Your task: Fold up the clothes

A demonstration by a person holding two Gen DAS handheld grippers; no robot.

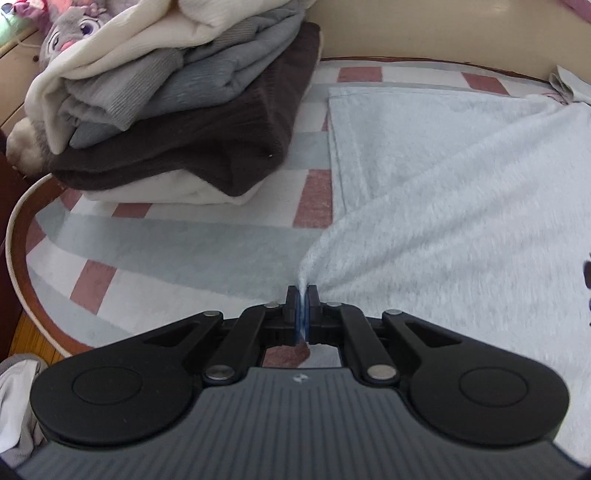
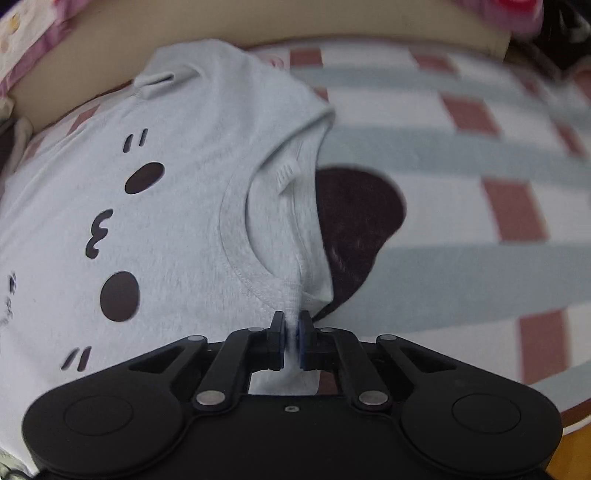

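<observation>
Pale grey cotton fills both views: one T-shirt [image 2: 184, 206] lies spread on a round desk [image 1: 22, 236] covered by a checked cloth [image 1: 155, 240] of white, grey-blue and dusty red. The left claw [image 1: 303, 295] is clamped on a corner of the shirt's plain side, the fabric drawn into a taut ridge running toward 2 o'clock in its view. The right claw [image 2: 291, 325] pinches the shirt at the neckline, just beside the ribbed collar [image 2: 236, 221]; one white label [image 2: 286, 173] shows inside the neck at 12 o'clock from the fingertips. No earlier frame is given, so only the grip itself can be told: both pairs of pads press on cloth. The shirt's front carries a cartoon face: two dark oval eyes, one curled mouth and two pairs of whisker dashes. One dark brown patch [image 2: 354, 229] lies on the cloth at 1 o'clock from the right claw, partly under the shirt's edge. In the left view, at 10 o'clock, one stack of folded clothes [image 1: 177, 122] stands well apart from the shirt: about five layers, cream, grey, blue-grey, dark brown and white. One plush toy [image 1: 74, 29] peeks from behind it.
</observation>
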